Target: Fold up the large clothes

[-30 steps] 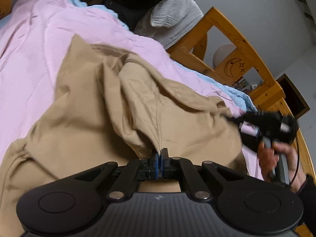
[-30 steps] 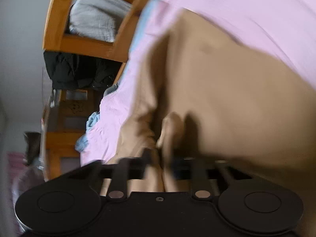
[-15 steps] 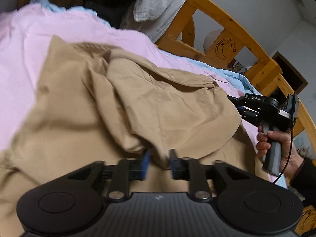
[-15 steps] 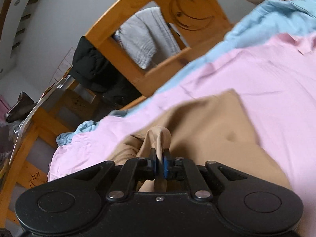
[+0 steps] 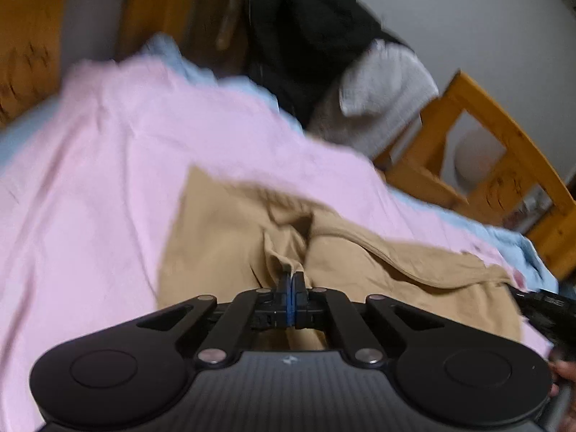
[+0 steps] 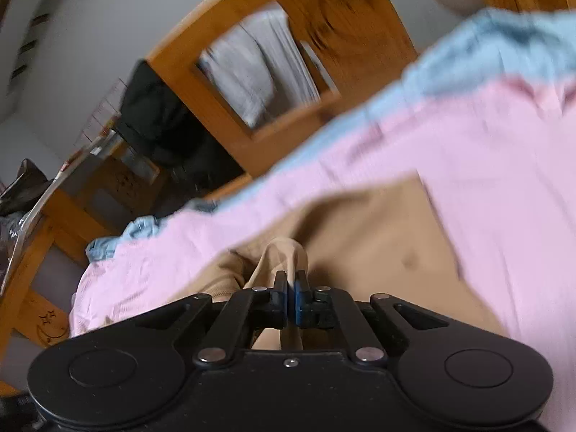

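A large tan garment [image 5: 223, 241] lies rumpled on a pink sheet [image 5: 90, 165] over the bed. My left gripper [image 5: 291, 280] is shut on a fold of the tan garment near its lower edge. My right gripper [image 6: 291, 280] is shut on another bunched fold of the same tan garment [image 6: 374, 230]. The right gripper's black body also shows at the right edge of the left wrist view [image 5: 543, 309]. Both views are blurred by motion.
A wooden bed frame with moon carvings [image 5: 511, 165] borders the far side. A light blue sheet [image 6: 482, 54] lies under the pink sheet. Black clothing [image 5: 309, 39] and a grey-white towel [image 5: 381, 86] hang on the frame. A wooden shelf [image 6: 43, 212] stands at the left.
My left gripper was shut on the garment, opened half a second ago, and is now shut on a fold farther up. The right gripper stays shut on the cloth and has shifted.
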Demonstrator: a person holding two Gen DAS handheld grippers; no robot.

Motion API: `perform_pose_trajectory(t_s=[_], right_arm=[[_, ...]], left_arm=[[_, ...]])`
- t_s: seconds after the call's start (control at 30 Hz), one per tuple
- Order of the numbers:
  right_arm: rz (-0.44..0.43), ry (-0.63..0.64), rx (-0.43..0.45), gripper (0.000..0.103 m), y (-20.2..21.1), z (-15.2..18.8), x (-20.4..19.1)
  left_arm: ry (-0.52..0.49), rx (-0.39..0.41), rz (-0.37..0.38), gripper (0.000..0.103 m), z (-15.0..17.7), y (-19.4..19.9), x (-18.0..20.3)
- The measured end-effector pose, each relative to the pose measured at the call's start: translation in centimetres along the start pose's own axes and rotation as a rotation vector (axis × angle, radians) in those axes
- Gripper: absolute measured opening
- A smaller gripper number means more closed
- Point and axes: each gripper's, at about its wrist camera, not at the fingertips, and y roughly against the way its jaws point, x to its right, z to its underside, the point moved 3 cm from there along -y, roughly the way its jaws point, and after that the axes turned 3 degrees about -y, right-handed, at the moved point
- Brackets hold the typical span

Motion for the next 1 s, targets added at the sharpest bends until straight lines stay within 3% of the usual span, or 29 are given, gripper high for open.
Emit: perform_pose_trajectory(t_s=[0.07, 0.23, 0.3, 0.43, 0.5, 0.57, 0.63, 0.8, 0.87, 1.0], right_arm=[[0.001, 0.046, 0.056, 0.001, 0.9, 0.2, -0.7], [0.058, 0.042, -0.015, 0.004, -0.8, 1.3, 1.1], [0.092, 0.080, 0.001, 0.020, -0.1, 1.3, 1.0], [0.107, 0.209, 0.076, 0.036, 2.8, 0.8, -0.6], [0.070, 0.310, 0.100, 0.044, 4.0, 1.2, -2.3], [0.030, 0.386, 0.087, 0.045, 4.2, 2.1, -3.6], [0.009, 0.479, 0.063, 0.045, 3.6, 3.6, -5.2], [0.079, 0.618, -0.006, 0.045, 0.2, 7.5, -6.3], [0.124, 0.686, -0.018, 0.047, -1.1, 8.8, -6.0], [0.133, 0.667, -0.028, 0.051, -1.6, 8.5, -5.7]], left_arm=[[-0.038, 0.025, -0.037, 0.000, 0.1, 0.1, -0.1], [-0.055, -0.105, -0.010, 0.000, 1.0, -1.6, -0.8], [-0.035, -0.088, -0.011, 0.011, 1.4, -0.4, -1.3], [-0.106, -0.003, -0.020, 0.029, 1.6, 2.4, -0.7], [-0.147, 0.059, 0.024, 0.042, 1.5, 3.4, 0.6], [-0.194, 0.089, 0.077, 0.043, 1.5, 3.7, 2.4], [-0.231, 0.059, 0.089, 0.043, 1.9, 2.9, 4.3], [-0.272, -0.092, -0.019, 0.040, 4.1, -1.9, 5.9], [-0.272, -0.110, -0.033, 0.041, 4.9, -2.8, 5.5], [-0.299, -0.109, -0.036, 0.042, 5.0, -2.5, 5.6]])
